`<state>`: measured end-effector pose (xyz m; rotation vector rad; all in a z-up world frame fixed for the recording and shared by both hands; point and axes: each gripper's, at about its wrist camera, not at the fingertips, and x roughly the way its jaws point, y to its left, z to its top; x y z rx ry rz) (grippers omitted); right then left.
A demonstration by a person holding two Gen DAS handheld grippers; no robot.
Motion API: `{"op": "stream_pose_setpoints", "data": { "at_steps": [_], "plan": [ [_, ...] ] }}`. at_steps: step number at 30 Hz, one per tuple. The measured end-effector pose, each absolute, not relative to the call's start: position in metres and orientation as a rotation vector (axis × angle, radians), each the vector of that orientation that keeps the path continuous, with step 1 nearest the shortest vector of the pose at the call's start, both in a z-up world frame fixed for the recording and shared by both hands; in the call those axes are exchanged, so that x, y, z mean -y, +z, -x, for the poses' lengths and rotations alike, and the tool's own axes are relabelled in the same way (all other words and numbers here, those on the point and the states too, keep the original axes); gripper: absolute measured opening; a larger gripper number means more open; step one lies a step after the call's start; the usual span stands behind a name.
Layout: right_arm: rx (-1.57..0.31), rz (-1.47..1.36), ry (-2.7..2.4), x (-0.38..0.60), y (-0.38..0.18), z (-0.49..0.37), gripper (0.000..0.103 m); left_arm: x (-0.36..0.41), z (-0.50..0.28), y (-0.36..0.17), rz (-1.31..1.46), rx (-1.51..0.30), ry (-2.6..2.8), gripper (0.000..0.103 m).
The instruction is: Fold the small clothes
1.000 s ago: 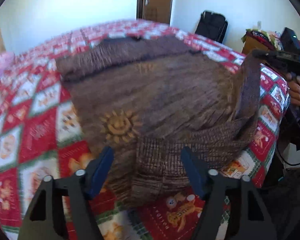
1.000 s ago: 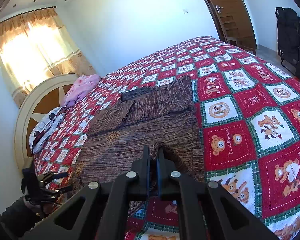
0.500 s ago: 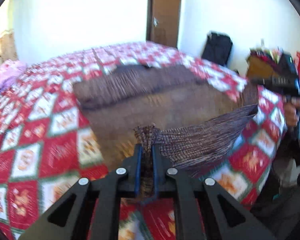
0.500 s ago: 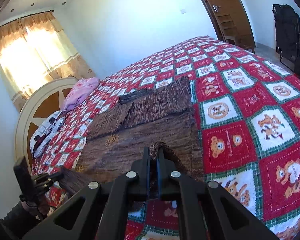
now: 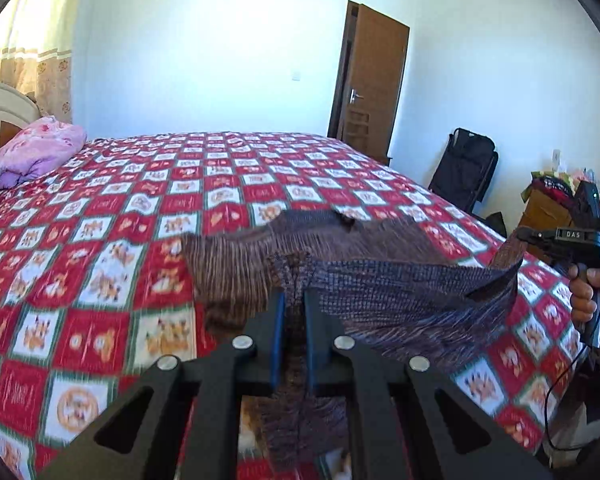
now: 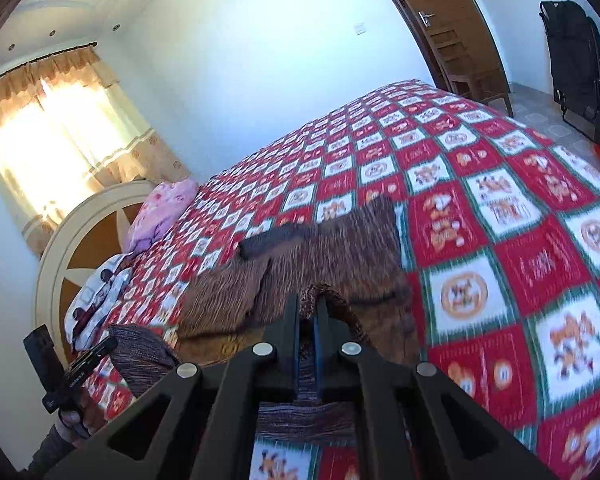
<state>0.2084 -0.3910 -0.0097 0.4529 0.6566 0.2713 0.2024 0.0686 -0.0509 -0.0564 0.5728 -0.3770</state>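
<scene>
Left wrist view: left gripper (image 5: 291, 300), jaws clamped on a bunched hem corner of the brown knitted garment (image 5: 380, 284); the hem stretches rightward from the jaws to the right gripper (image 5: 518, 235), raised off the bed (image 5: 100, 240), the rest lying ahead of the jaws on the red checked cover. Cardboard box (image 5: 548, 210) far right, holding piled clothes; pink pillow (image 5: 40, 152) far left. Right wrist view: right gripper (image 6: 308, 312), jaws pinched on the garment's (image 6: 340, 256) other hem corner; body spread just beyond them. Left gripper (image 6: 112, 343) lower left, gripping fabric.
</scene>
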Motion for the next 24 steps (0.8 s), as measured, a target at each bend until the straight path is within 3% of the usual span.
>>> {"op": "stream_pose_setpoints", "data": {
  "at_steps": [13, 24],
  "plan": [
    [-0.682, -0.433, 0.220, 0.390, -0.001, -0.308, 0.005, -0.072, -0.309, -0.054, 0.070, -0.598, -0.317, 0.011],
    [-0.819, -0.429, 0.161, 0.385, -0.056, -0.413, 0.005, -0.068, -0.382, -0.105, 0.083, -0.706, -0.276, 0.010]
  ]
}}
